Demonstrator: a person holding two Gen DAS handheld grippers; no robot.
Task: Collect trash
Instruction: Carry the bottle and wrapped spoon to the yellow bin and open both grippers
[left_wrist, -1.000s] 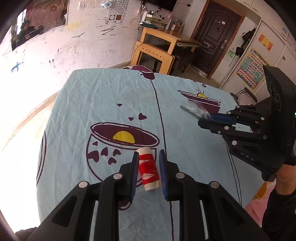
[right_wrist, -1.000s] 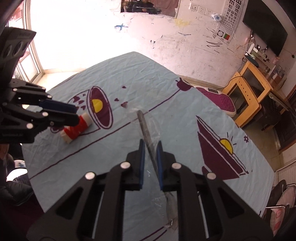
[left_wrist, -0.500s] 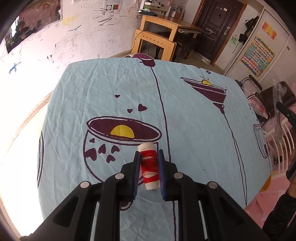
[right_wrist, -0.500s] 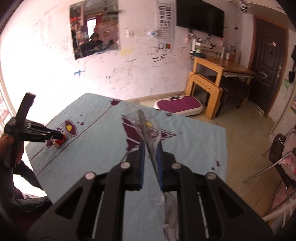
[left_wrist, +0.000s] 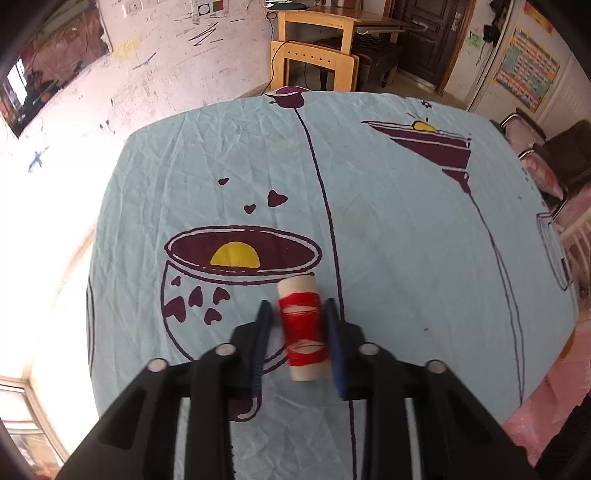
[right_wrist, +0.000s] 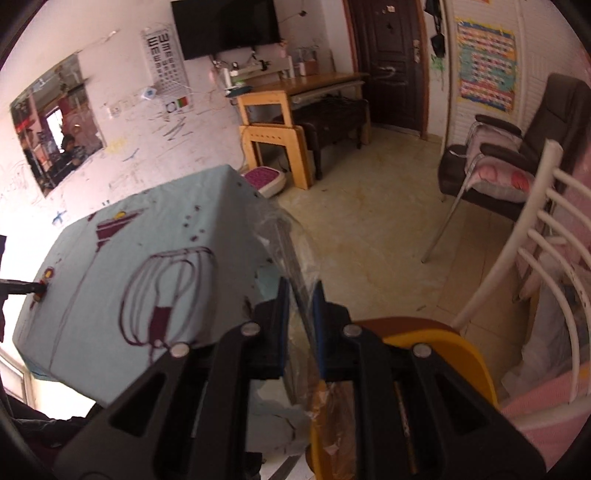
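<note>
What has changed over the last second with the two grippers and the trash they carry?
The right gripper swung off the table, carrying its clear plastic wrapper out over a yellow bin beside the table. The left gripper shifted only slightly. Unchanged: the wrapper stays pinched, and the red thread spool still lies on the tablecloth between the left fingers.

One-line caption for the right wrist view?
Right gripper holds a clear plastic wrapper beside the blue-clothed table, above a yellow bin.

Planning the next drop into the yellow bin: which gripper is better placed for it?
Right gripper: it holds the clear wrapper above the yellow bin. The left gripper is at the table.
</note>
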